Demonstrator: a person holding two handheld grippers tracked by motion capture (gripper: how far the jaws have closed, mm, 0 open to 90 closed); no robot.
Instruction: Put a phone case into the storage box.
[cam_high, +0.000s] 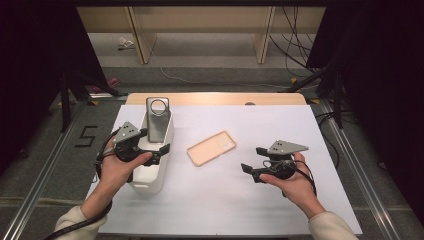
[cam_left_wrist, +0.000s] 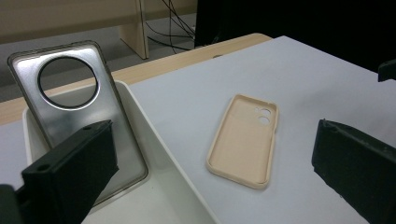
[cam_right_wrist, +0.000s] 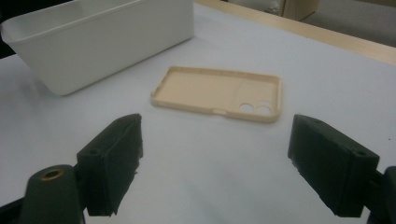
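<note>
Approach step on beige phone case, right gripper spread wide and empty, left gripper likewise, next needing closure across case edges.

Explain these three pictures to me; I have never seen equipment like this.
A person sits at a table and holds a hand-worked gripper in each hand: the left gripper and the right gripper. One picture looks down from above. The other two come from small cameras riding on the grippers, so you look out between the black jaws. On the white table top lies a beige phone case, hollow side up. To its left stands a white bin, with a clear grey phone case leaning upright inside it. Both grippers are open and hold nothing. The left one hovers at the bin; the right one points toward the beige case.
</note>
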